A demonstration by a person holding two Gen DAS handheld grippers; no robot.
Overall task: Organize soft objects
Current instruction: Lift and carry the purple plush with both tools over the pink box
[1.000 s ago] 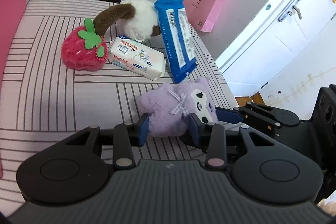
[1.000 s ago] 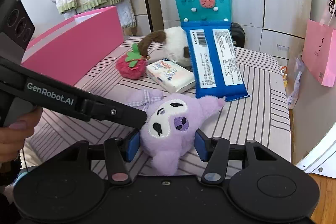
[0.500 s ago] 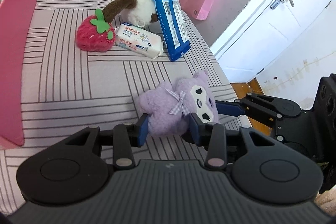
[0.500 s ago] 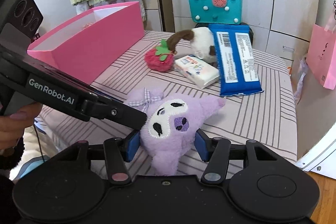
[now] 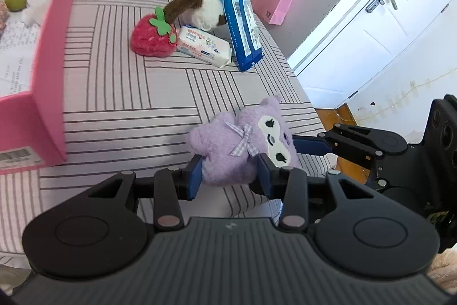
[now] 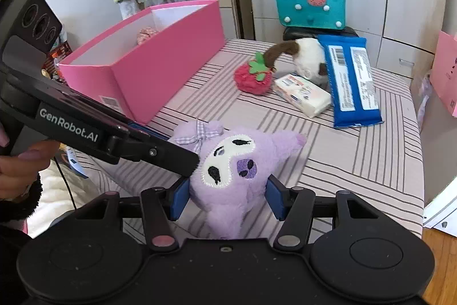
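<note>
**Purple plush held between both tools above the striped surface**

The left tool (image 5: 230,176) is clamped narrowly on the purple plush (image 5: 242,150), its blue pads pressed into the fur on either side of the body. The right tool (image 6: 227,197) also has the plush between its fingers, lower down on the toy; its jaws are opening, though the pads sit against the fur on both sides. The plush hangs near the front right corner of the striped desk (image 5: 120,93), face towards the right wrist camera, a checked bow (image 6: 200,137) on its head.

A pink box (image 6: 160,59) stands along the left edge, open at the top, with some small things inside. Towards the far right corner lie a strawberry plush (image 5: 152,35), a white tissue pack (image 5: 204,46) touching it, a blue wipes pack (image 5: 242,27) leaning just beside that, and a brown-and-white plush (image 5: 200,7) behind them.

A hand (image 6: 20,165) grips the left tool's handle.
</note>
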